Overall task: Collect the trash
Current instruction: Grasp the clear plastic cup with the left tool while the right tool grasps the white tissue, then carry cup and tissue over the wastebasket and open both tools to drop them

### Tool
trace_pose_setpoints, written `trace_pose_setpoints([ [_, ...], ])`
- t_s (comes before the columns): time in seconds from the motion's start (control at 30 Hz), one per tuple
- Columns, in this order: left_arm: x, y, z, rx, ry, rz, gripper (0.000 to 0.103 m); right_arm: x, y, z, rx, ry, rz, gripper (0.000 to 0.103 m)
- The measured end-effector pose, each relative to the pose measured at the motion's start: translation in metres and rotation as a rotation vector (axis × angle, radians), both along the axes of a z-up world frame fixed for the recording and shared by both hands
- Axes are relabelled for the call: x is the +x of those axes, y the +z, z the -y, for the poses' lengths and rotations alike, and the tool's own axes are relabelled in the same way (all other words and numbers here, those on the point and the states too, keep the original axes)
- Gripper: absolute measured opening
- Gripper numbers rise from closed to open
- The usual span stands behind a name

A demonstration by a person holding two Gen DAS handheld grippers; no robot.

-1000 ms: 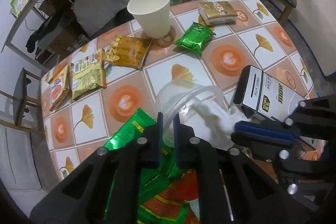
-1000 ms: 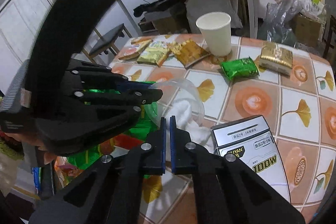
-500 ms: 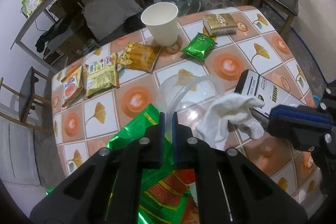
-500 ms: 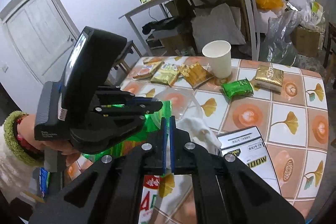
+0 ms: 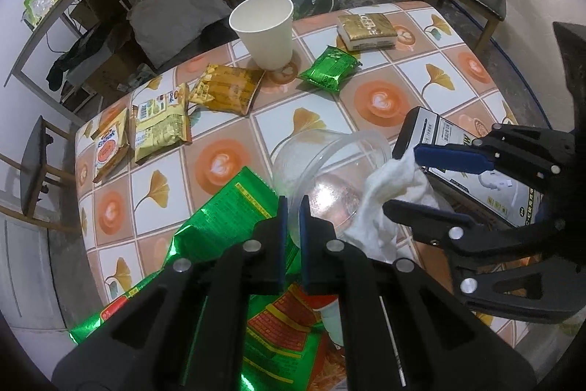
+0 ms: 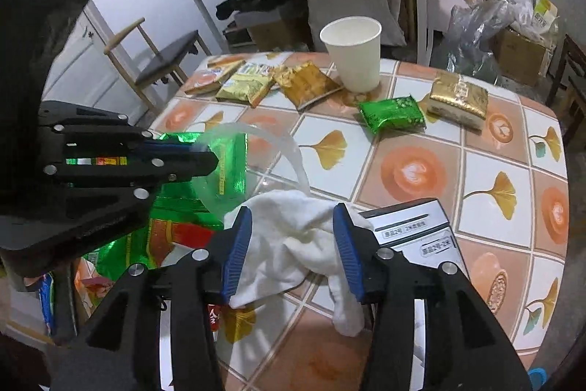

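My left gripper (image 5: 291,207) is shut on the rim of a clear plastic cup (image 5: 329,167), held tilted above the table; it shows in the right wrist view (image 6: 256,149) too. A crumpled white tissue (image 5: 384,200) hangs at the cup's mouth. My right gripper (image 6: 293,237) is open, its blue pads either side of the tissue (image 6: 293,240). A large green snack bag (image 5: 227,229) lies under the left gripper.
On the tiled table (image 5: 381,101) stand a white paper cup (image 5: 265,28), a small green packet (image 5: 329,68), a gold pack (image 5: 366,30), several yellow snack packets (image 5: 161,123) and a silver box (image 5: 476,171). Chairs and a cluttered shelf surround the table.
My right gripper has opened from shut; the tissue now hangs loose between its pads at the cup's mouth. Both grippers rose above the table with the cup.
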State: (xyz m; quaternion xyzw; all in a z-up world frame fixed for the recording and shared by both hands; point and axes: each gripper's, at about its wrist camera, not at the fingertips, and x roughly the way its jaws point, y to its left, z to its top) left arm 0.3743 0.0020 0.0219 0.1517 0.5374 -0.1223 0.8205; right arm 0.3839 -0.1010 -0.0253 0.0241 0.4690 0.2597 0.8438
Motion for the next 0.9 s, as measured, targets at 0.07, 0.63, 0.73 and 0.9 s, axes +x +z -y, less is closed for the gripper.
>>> trace_pose_setpoints([
  [0.07,0.002,-0.002,-0.003,-0.003,0.010,-0.003,0.004,0.001,-0.003,-0.003,-0.017,-0.004,-0.006,0.027],
  [0.63,-0.006,0.058,-0.041,-0.088,0.187,0.138,0.004,-0.024,0.064,0.027,0.225,-0.033,0.079,0.005],
  [0.73,-0.015,0.079,-0.044,-0.111,0.205,0.177,0.004,-0.039,0.093,0.043,0.278,-0.046,0.137,0.005],
  [0.9,-0.042,0.109,-0.029,-0.138,0.184,0.240,0.004,-0.070,0.127,0.074,0.323,-0.077,0.215,0.005],
])
